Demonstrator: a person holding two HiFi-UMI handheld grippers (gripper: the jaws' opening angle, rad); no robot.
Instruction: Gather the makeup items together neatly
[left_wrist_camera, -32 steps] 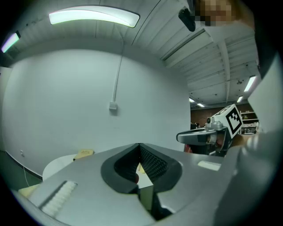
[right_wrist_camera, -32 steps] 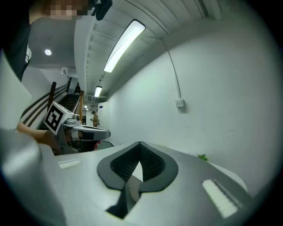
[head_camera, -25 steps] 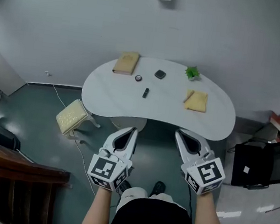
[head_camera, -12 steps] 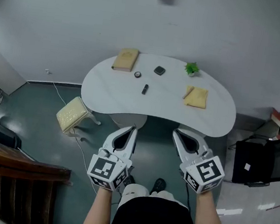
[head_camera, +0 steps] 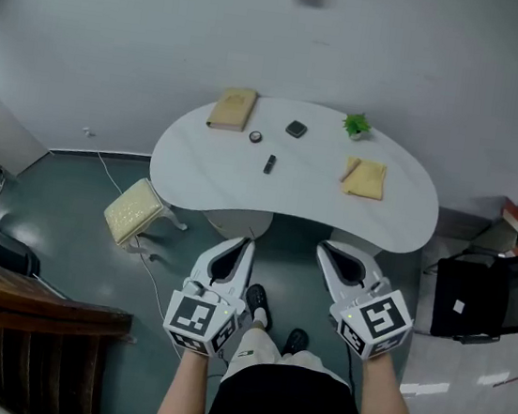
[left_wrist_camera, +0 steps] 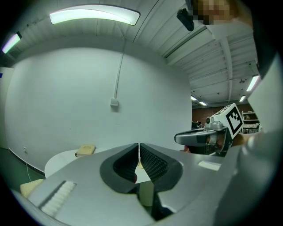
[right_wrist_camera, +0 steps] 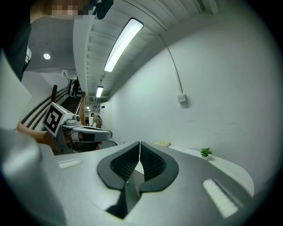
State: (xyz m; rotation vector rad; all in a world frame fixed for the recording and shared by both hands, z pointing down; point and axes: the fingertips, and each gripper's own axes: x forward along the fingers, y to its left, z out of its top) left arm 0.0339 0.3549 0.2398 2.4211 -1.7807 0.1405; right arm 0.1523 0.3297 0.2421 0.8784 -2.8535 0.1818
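On the white kidney-shaped table [head_camera: 399,224] lie three small dark makeup items: a round compact [head_camera: 255,136], a square dark case [head_camera: 296,129] and a slim dark tube [head_camera: 269,164]. My left gripper [head_camera: 247,242] and right gripper [head_camera: 322,249] hang side by side below the table's near edge, well short of the items. Both are shut with nothing between the jaws, as the left gripper view [left_wrist_camera: 139,145] and the right gripper view [right_wrist_camera: 139,144] also show.
A tan pouch [head_camera: 233,109] lies at the table's far left and a yellow cloth [head_camera: 365,179] at its right, with a small green plant [head_camera: 356,126] behind it. A cushioned stool [head_camera: 133,214] stands left of the table, a black chair [head_camera: 487,307] at the right, a wooden railing [head_camera: 27,313] at lower left.
The person's foot has stepped forward between the grippers. The table sits slightly higher in the head view than a second ago. Both grippers stay shut and almost in place.
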